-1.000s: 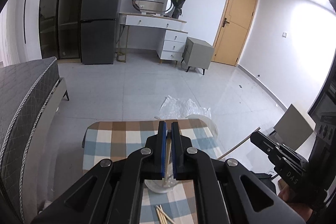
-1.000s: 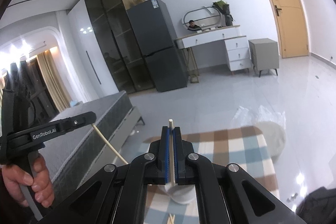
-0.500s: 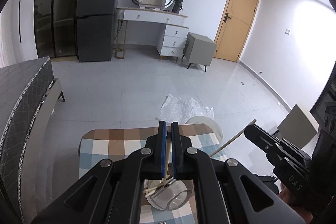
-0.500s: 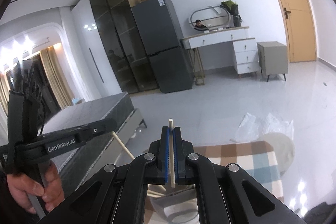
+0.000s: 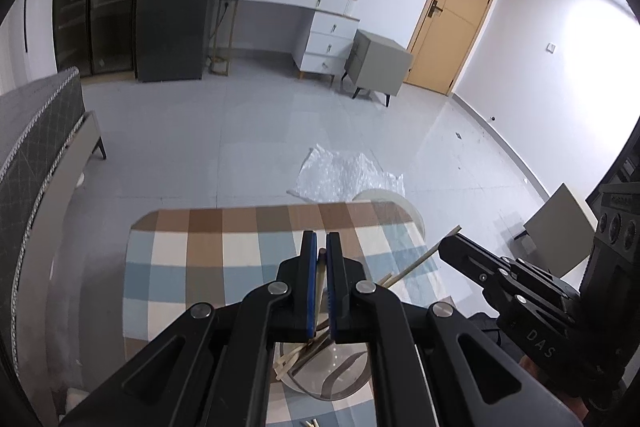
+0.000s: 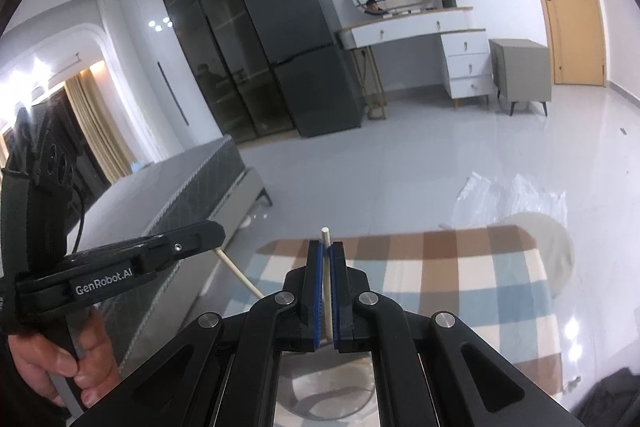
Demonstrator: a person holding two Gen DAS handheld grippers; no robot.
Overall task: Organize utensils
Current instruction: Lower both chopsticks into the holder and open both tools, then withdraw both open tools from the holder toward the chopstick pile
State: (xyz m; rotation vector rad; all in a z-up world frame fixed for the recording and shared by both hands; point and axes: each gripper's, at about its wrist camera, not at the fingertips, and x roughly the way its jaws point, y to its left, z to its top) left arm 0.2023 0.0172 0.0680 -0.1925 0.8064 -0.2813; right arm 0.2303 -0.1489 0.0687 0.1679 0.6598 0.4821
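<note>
Both tongs are clamped on a chopstick: the left gripper [image 5: 321, 259] and the right gripper [image 6: 330, 267]. The glass cup [image 5: 328, 375] sits directly below both, each chopstick's long axis slanting down into its mouth.

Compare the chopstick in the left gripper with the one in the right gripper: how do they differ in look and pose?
The left gripper's chopstick looks darker, and its tip barely clears the left gripper. The right gripper's chopstick is pale, and its blunt tip sticks out above the right gripper. Both are pinched between shut blue pads and slant down toward the glass cup on the checked tablecloth.
</note>
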